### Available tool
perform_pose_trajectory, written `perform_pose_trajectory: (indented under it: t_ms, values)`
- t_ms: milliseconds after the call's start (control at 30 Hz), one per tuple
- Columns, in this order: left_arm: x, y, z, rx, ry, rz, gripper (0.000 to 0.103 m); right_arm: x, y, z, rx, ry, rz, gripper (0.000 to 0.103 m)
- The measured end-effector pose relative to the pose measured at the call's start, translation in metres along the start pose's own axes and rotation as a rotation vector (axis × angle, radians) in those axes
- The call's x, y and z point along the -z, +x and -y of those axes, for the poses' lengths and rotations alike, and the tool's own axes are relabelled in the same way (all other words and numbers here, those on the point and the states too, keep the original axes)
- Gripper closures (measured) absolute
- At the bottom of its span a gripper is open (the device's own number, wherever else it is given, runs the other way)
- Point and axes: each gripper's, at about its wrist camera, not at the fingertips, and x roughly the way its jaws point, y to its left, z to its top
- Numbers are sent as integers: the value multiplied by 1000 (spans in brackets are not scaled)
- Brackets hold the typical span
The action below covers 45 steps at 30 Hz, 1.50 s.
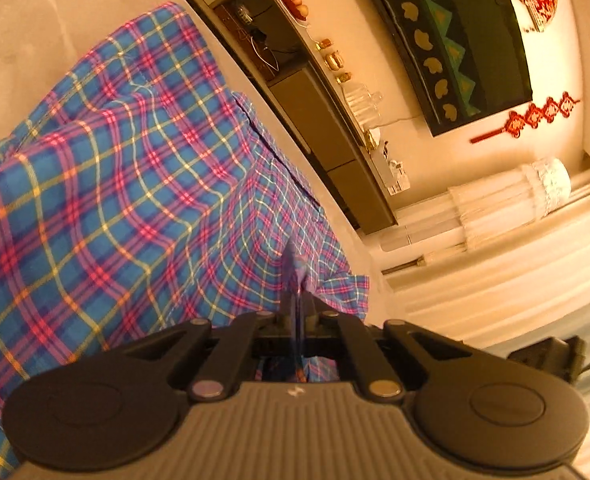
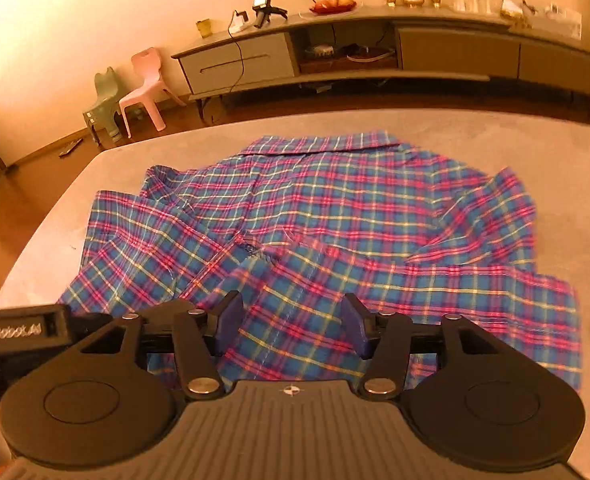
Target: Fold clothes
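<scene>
A blue, pink and yellow plaid shirt [image 2: 335, 208] lies rumpled on the beige table [image 2: 555, 152], its collar at the far side and a fold of cloth lying over its near part. My right gripper [image 2: 293, 320] hovers open just over the shirt's near edge, and the cloth under it is not pinched. In the left wrist view the picture is rolled sideways. There my left gripper [image 1: 297, 304] is shut on a thin ridge of the plaid shirt [image 1: 135, 184], which stretches away from the fingers across the table [image 1: 35, 40]. The left gripper's black body [image 2: 15, 332] shows at the right wrist view's left edge.
Past the table's far edge stands a long grey TV cabinet [image 2: 375, 48] carrying a fruit plate, glasses and a spare gripper. A pink child's chair [image 2: 147, 84] and a green one [image 2: 105, 100] stand on the wooden floor at left. Curtains [image 1: 515, 280] hang beyond the table.
</scene>
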Motion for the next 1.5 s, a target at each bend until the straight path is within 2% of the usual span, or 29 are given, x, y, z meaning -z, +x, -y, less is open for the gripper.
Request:
perform_pose_trajectory:
  t_ms: [33,100,167,267,367,533,600,667,767,833,867,900,933,1033,1100,1167,1200,1267,1500]
  values:
    - [-1,-1,-1,2,-11,5,102,-1,5,-1,12,-3,-12,48]
    - [-2,-3,-5,18,-45,15,102,0,12,-1,42,-24,-30,71]
    - [-3,-5,-8,41,-74,25,102,2,15,2,64,-44,-37,84]
    - [-6,-10,-8,40,-69,49,102,5,13,8,67,-51,-29,97]
    - [-8,-18,-4,1,-36,99,102,5,4,10,57,-43,-3,103]
    - [-1,-44,23,8,54,203,102,-8,-31,-5,-66,-15,101,103]
    - [5,-53,33,17,88,237,102,-18,-33,-19,-101,-36,112,103]
    - [10,-58,39,16,109,251,102,-26,-23,-27,-93,-58,99,103]
    - [14,-63,41,11,109,253,102,-26,-7,-23,-48,-85,17,102]
    - [15,-66,40,5,105,258,102,-15,-8,-18,-45,-101,-30,86]
    - [16,-67,41,5,112,260,102,-6,-12,-17,-54,-109,-41,64]
    - [17,-67,43,5,119,262,102,3,-16,-17,-63,-118,-51,51]
    - [18,-68,44,5,126,264,102,11,-18,-18,-74,-130,-65,50]
    - [22,-68,48,-1,158,256,102,27,-14,-26,-80,-188,-94,50]
    - [26,-70,50,-4,173,258,102,34,-13,-33,-31,-263,-89,57]
    - [27,-75,51,0,184,263,102,40,-16,-39,21,-333,-77,88]
    - [27,-78,52,2,189,267,102,41,-20,-40,35,-342,-62,96]
    - [28,-81,52,7,190,270,102,43,-30,-39,53,-332,-27,100]
    - [29,-84,53,17,183,270,102,37,-59,-43,42,-246,79,100]
